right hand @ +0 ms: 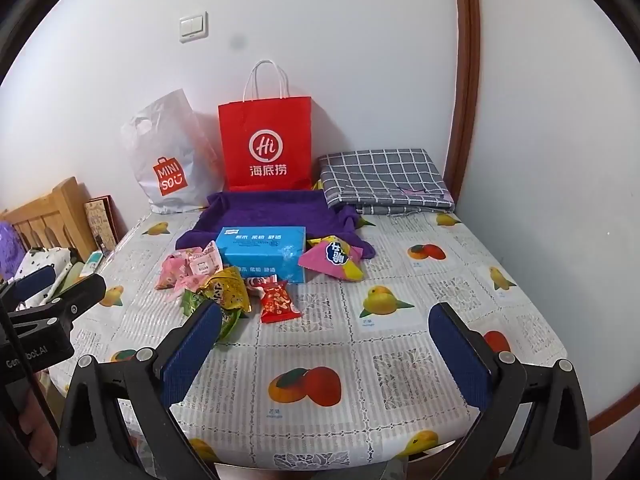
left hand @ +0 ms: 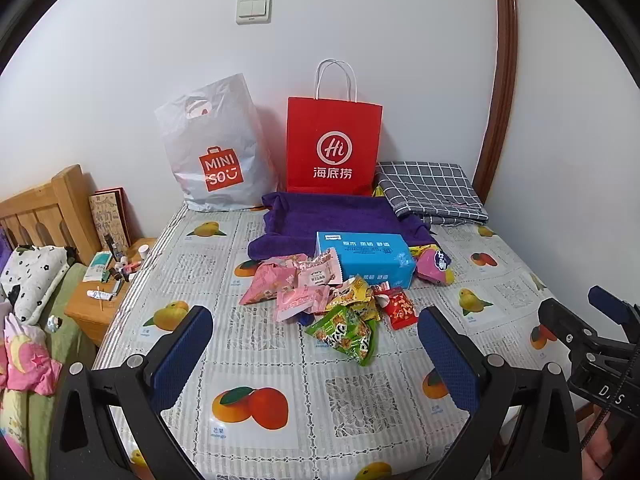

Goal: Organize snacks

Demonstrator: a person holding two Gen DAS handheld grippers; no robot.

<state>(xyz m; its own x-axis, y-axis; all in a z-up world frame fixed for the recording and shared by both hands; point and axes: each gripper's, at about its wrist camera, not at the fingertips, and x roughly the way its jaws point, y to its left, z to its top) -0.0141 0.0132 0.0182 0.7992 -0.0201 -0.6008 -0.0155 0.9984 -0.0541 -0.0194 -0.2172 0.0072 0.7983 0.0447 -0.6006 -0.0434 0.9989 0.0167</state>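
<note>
The snack packets (left hand: 336,300) heaped mid-table look light and crinkly (likely slippery); pinch an edge seam. Both the left gripper (left hand: 316,356) and right gripper (right hand: 326,352) hold their jaws spread, empty.

Plain white wall (left hand: 360,20) with a cream double rocker light switch (left hand: 253,9) and curved brown wooden door trim (left hand: 502,80) at right. Light wooden slatted headboard (left hand: 44,208) and small wooden nightstand (left hand: 94,312) at left, even soft light.
</note>
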